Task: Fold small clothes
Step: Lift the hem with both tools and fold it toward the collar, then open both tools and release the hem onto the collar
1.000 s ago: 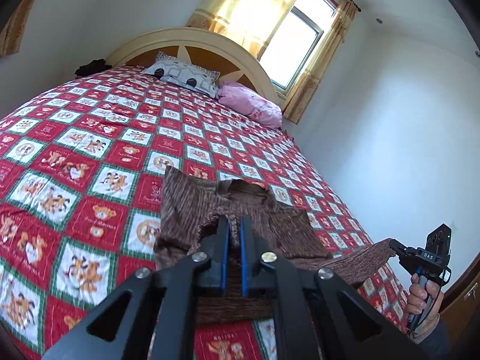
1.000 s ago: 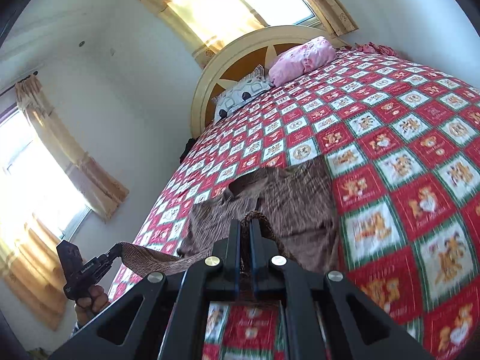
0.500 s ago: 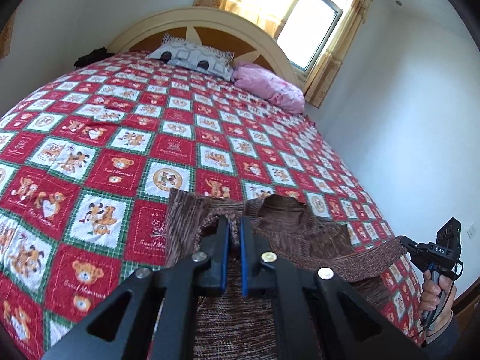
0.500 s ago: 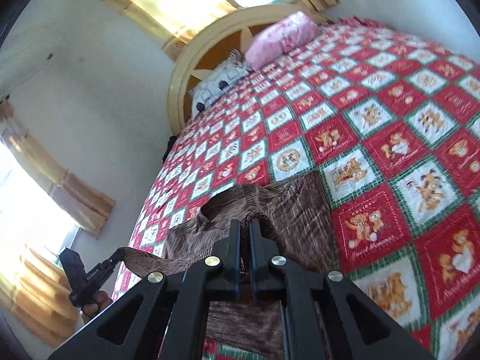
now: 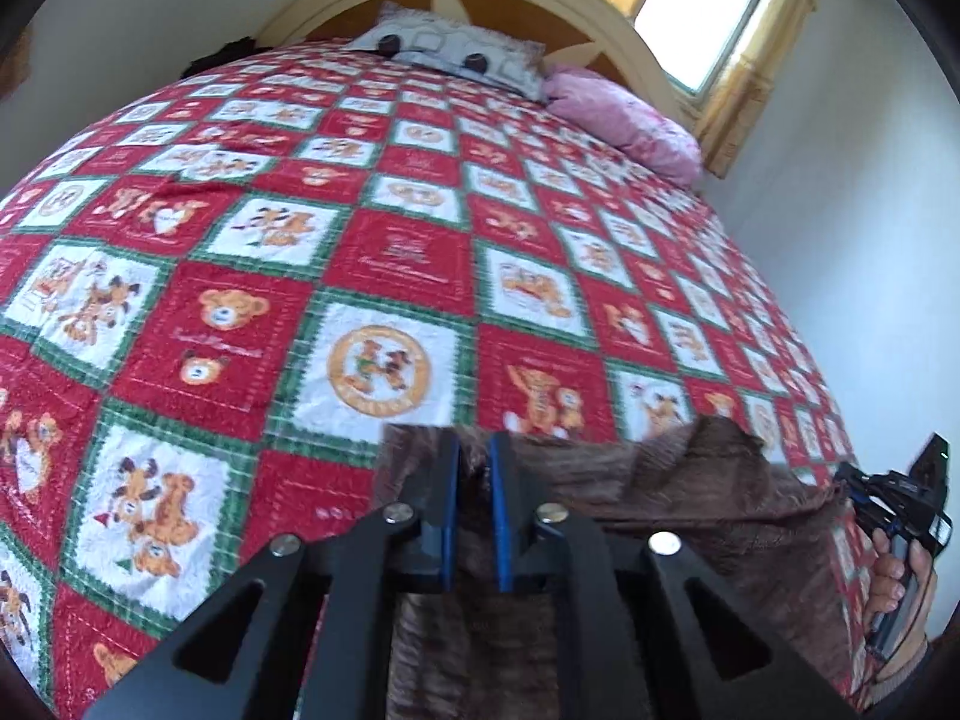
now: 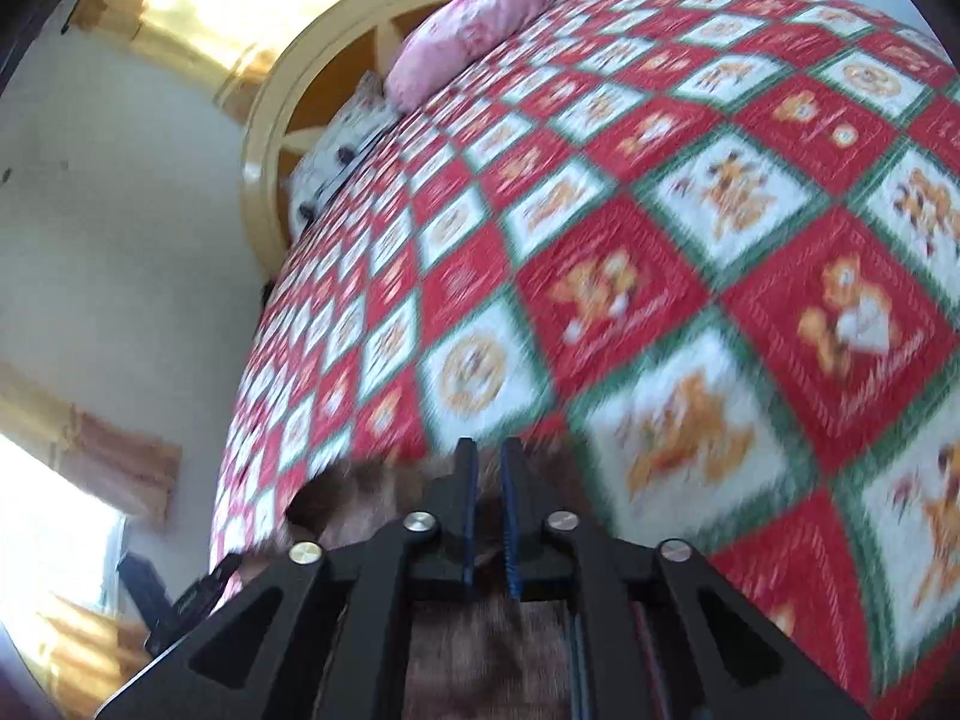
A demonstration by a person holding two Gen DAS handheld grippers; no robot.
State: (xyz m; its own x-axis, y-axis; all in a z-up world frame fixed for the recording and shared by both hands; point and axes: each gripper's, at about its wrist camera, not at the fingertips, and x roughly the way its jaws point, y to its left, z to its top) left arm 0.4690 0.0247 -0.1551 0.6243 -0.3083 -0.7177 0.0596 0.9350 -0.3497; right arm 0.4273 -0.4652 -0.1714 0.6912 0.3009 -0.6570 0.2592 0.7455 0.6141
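Both grippers, left (image 5: 474, 468) and right (image 6: 487, 474), just opening, brown garment (image 5: 690, 498) between jaws; bedspread (image 5: 396, 252) lettering illegible

Both grippers swing forward and down over the bedspread (image 5: 384, 264) — the brown knit garment (image 5: 690, 492) now lies doubled at the near edge. The left gripper (image 5: 474, 468) and right gripper (image 6: 487, 468) have just been opening — cloth between the parted pads.
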